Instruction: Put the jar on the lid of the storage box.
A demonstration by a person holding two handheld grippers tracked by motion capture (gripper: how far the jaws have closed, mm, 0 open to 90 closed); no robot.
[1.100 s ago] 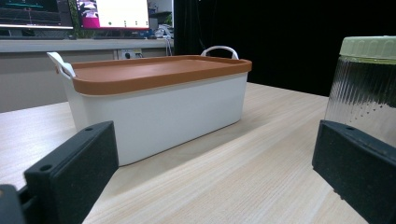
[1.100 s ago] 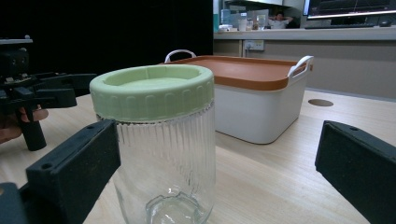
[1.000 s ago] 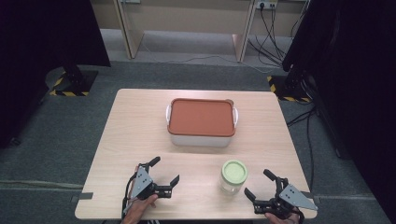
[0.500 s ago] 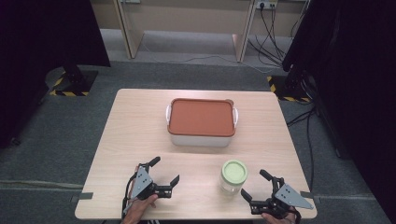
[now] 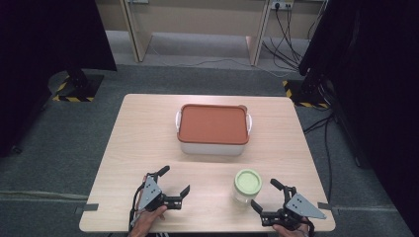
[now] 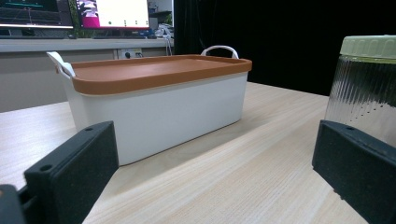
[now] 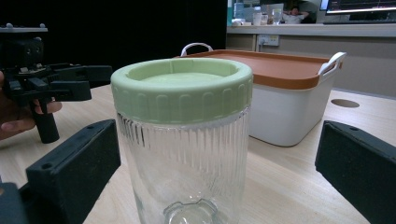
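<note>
A clear ribbed glass jar (image 5: pixel 246 185) with a pale green lid stands upright near the table's front right. My right gripper (image 5: pixel 265 193) is open just right of it, jaws spread and pointing at it. In the right gripper view the jar (image 7: pixel 182 140) stands close between the two black pads (image 7: pixel 74 163), untouched. My left gripper (image 5: pixel 174 180) rests open at the front left, held by a hand, and faces the white box (image 6: pixel 159 107) with nothing between its pads (image 6: pixel 70 172). The jar (image 6: pixel 362 93) shows behind its right jaw.
A white handled box with a rust-orange lid (image 5: pixel 213 124) sits shut at the table's (image 5: pixel 138 143) middle back. The left gripper (image 7: pixel 51 84) and its hand appear far left in the right gripper view. Black curtains, cables and stands surround the table.
My right gripper has crept a little left, closer to the jar. The left gripper, the jar and the box have not moved.
</note>
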